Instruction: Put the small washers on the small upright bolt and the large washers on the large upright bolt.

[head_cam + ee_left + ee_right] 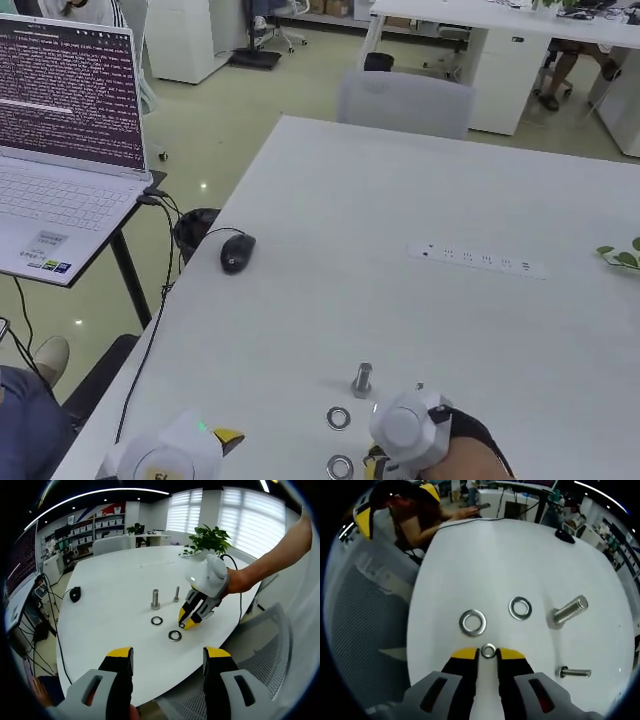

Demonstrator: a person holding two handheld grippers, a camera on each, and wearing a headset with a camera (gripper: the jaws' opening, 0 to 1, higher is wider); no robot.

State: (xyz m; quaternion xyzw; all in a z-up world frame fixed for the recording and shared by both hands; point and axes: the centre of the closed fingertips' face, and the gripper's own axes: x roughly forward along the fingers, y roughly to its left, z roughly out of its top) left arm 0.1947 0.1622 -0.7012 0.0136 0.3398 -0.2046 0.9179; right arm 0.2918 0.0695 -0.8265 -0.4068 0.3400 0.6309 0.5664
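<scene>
Two large washers lie flat on the white table. Beyond them stand the large upright bolt and the small upright bolt. My right gripper is down at the table surface, jaws nearly together, shut on a small washer between its yellow tips. From the left gripper view, the right gripper touches the table beside the small washer, near the large bolt and small bolt. My left gripper hovers open and empty off the near table edge.
A black mouse and a power strip lie farther back on the table. A laptop sits on a side stand to the left. A grey chair stands at the far edge, and a mesh chair by the near edge.
</scene>
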